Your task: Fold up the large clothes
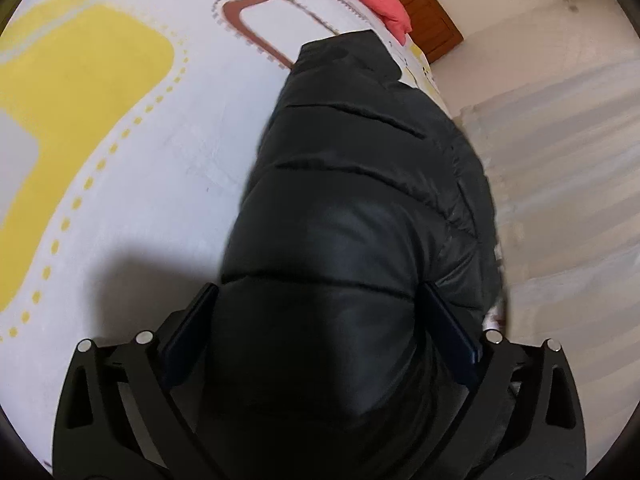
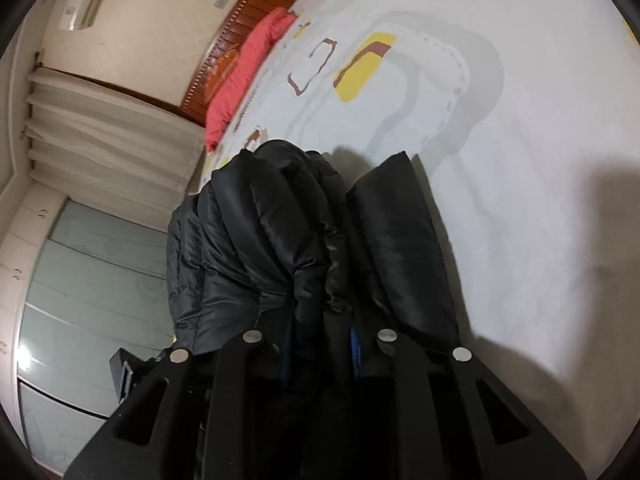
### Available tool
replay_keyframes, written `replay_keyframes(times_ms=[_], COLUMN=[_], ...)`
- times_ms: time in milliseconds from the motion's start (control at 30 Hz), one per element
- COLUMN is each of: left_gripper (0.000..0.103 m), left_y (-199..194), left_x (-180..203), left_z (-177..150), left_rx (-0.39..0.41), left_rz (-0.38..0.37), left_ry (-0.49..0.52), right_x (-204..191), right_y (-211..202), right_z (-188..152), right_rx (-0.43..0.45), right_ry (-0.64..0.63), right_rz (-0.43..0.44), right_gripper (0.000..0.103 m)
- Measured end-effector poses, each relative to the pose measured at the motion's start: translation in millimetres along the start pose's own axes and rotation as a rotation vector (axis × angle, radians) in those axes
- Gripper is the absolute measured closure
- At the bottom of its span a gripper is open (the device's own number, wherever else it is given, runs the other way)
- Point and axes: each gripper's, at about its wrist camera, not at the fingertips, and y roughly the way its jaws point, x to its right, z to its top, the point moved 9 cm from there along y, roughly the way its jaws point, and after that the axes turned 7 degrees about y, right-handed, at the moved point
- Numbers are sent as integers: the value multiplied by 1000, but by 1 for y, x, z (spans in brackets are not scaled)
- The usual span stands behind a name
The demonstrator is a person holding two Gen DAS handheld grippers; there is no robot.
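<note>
Left wrist view, left claw [image 1: 316, 300] wide around black puffer jacket [image 1: 360, 184], right claw [image 2: 320, 320] pinching it

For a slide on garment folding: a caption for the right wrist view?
Right hand-held gripper pinching a fold of a black puffer jacket over a patterned bedspread.
</note>
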Motion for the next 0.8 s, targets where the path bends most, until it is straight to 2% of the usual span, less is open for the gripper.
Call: replay_keyframes(times_ms=[167, 233, 333, 400, 467, 667, 733, 800], left_gripper=[2, 2, 2, 2, 2, 2, 2, 2], left_y=[4, -5, -13, -35, -56, -104, -111, -112], left_x=[0, 3, -4, -10, -13, -16, -16, -12], left_z=[-3, -4, 3, 2, -2, -39, -52, -66], left_rx=[4, 4, 4, 45, 75, 108, 113, 117], left_rz=[12, -31, -68, -69, -90, -181, -198, -184], left_ry=[15, 2, -49, -73, -72, -104, -96, -67], right_x=[0, -5, -14, -22, -35, -68, -69, -65], right_y=[-5, -9, -25, -40, -59, -108, -112, -111], right_z=[-5, -4, -8, -15, -27, -76, -92, -100], right_rx=[1, 3, 25, 41, 51, 70, 63, 56], right_ry=[9, 14, -7, -10, -23, -84, -93, -110], right_rz=[28, 32, -3, -10, 11, 44, 21, -19], right_gripper=[83, 82, 71, 49, 40, 29, 27, 26])
